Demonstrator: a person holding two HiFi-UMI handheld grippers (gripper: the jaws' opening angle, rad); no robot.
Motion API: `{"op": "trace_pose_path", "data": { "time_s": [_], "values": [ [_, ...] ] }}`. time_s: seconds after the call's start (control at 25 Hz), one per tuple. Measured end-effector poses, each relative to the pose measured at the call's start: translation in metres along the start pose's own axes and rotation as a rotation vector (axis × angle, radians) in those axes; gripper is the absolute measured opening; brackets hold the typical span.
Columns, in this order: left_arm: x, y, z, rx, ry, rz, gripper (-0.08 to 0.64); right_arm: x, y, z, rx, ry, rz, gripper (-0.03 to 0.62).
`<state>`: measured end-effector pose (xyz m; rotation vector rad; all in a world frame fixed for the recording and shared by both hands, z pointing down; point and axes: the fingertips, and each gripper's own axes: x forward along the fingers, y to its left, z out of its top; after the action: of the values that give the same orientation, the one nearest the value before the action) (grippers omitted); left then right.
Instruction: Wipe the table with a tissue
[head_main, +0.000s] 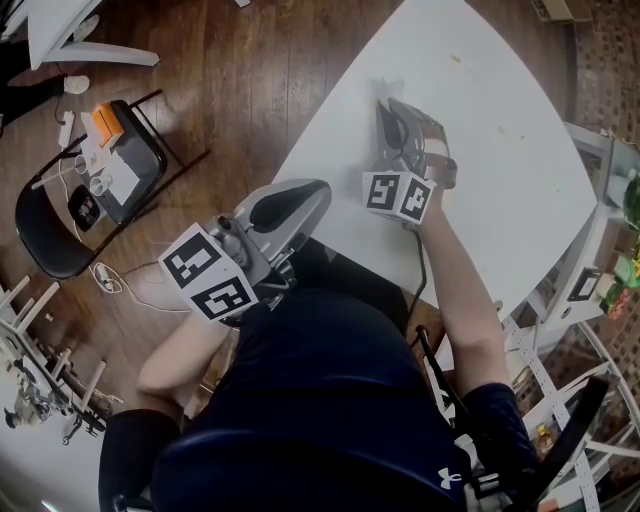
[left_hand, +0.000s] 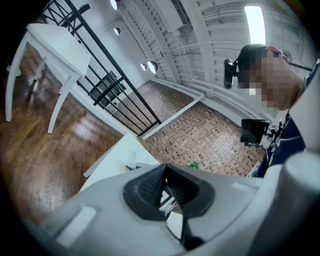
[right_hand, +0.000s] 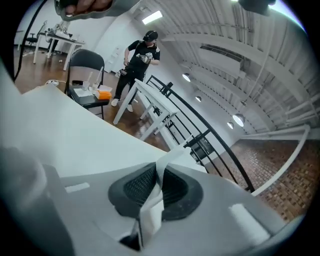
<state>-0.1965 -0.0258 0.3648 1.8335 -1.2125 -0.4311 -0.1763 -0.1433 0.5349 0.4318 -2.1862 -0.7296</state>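
Where the right gripper (right_hand: 157, 182) clamps, tissue (right_hand: 150, 212) sits pinched.

Table (head_main: 500, 170) is smooth matt white, floor (head_main: 230, 70) is glossy dark wood planks. The tissue (right_hand: 151, 202) looks like thin, soft white paper. Right gripper (right_hand: 157, 170) is matt grey plastic, with ribbed black pads (right_hand: 137, 187).
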Motion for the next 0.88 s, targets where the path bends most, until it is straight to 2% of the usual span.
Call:
{"op": "trace_pose_path", "data": {
  "time_s": [0.16, 0.32, 0.48, 0.72, 0.88],
  "values": [
    [0.0, -0.002, -0.001, -0.005, -0.002, -0.004, 0.003, -0.003, 0.013, -0.006, 0.028, 0.019, 0.043, 0.023],
    [-0.001, -0.002, -0.001, -0.008, -0.002, -0.006, 0.003, -0.004, 0.024, -0.023, 0.112, 0.055, 0.088, 0.022],
    [-0.002, -0.002, -0.001, -0.009, -0.004, -0.003, 0.003, 0.002, 0.022, -0.019, 0.164, 0.064, 0.103, 0.023],
    [-0.005, 0.001, -0.002, -0.012, 0.0, 0.001, 0.003, 0.014, 0.031, 0.004, 0.106, 0.053, 0.133, 0.021],
    [-0.003, -0.001, -0.001, -0.007, 0.005, -0.01, 0.003, 0.006, 0.038, 0.002, 0.079, 0.046, 0.166, 0.021]
  ]
}}
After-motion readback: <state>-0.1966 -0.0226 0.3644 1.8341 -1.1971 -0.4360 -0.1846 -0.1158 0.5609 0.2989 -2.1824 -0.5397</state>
